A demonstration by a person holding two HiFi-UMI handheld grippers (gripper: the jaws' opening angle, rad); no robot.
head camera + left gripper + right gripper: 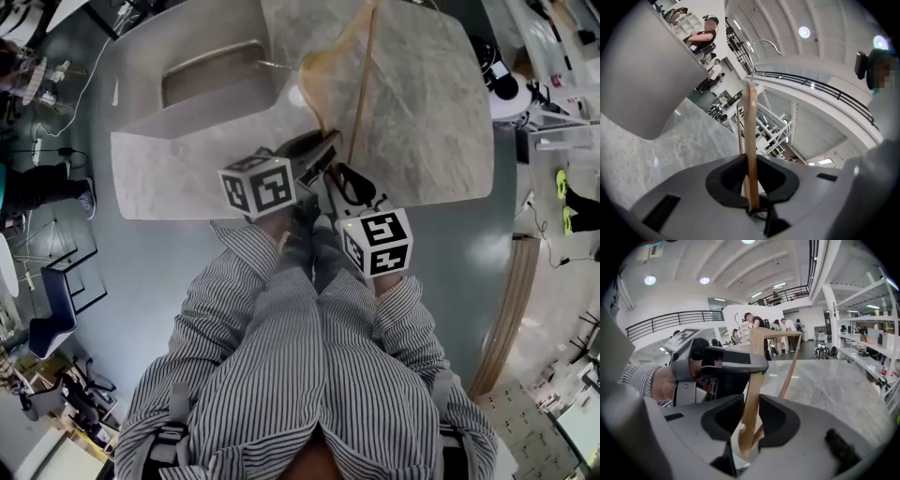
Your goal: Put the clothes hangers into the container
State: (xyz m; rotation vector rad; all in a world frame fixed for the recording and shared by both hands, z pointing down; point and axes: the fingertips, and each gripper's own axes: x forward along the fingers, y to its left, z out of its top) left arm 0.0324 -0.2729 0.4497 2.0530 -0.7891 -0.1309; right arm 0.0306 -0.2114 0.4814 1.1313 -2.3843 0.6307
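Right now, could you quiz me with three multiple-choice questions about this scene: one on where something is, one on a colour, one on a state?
1. Where does the grey container stand?
A. on the floor
B. on the marble table, left of the hanger
C. on the person's lap

2. What colour is the hanger?
A. light wood brown
B. bright blue
C. black

3. How do the left gripper jaws stand?
A. wide apart and empty
B. closed on a cable
C. closed on the hanger

Answers:
1 B: the head view shows the container on the table, to the left of the hanger.
2 A: its arm and bar show pale wood in every view.
3 C: the left gripper view shows both pads pressing on the hanger's wooden strip.
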